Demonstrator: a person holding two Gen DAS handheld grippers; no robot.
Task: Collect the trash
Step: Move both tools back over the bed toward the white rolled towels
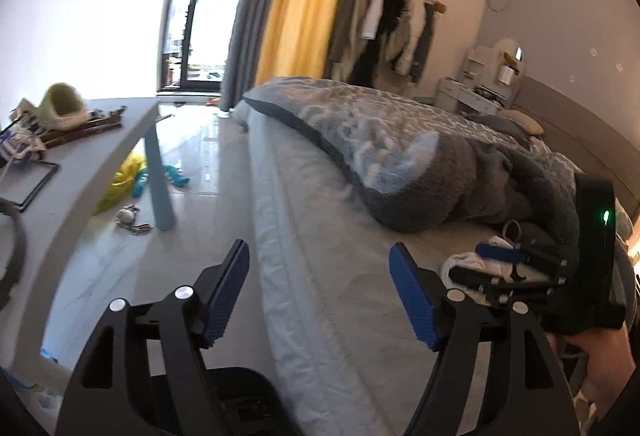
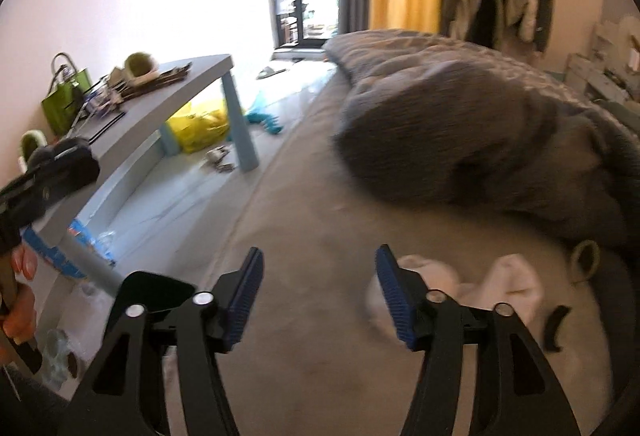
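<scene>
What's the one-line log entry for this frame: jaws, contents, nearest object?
left gripper: jaws open, empty | right gripper: jaws open, empty | both over bed edge | white cloth beside right gripper's jaws

Left tool open over bed edge, nothing between pads; right tool near right (over white cloth); cluttered worktop left.

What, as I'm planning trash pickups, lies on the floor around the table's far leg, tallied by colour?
Yellow bag: 1
Turquoise item: 1
Grey-white clump: 1
Total: 3
</scene>
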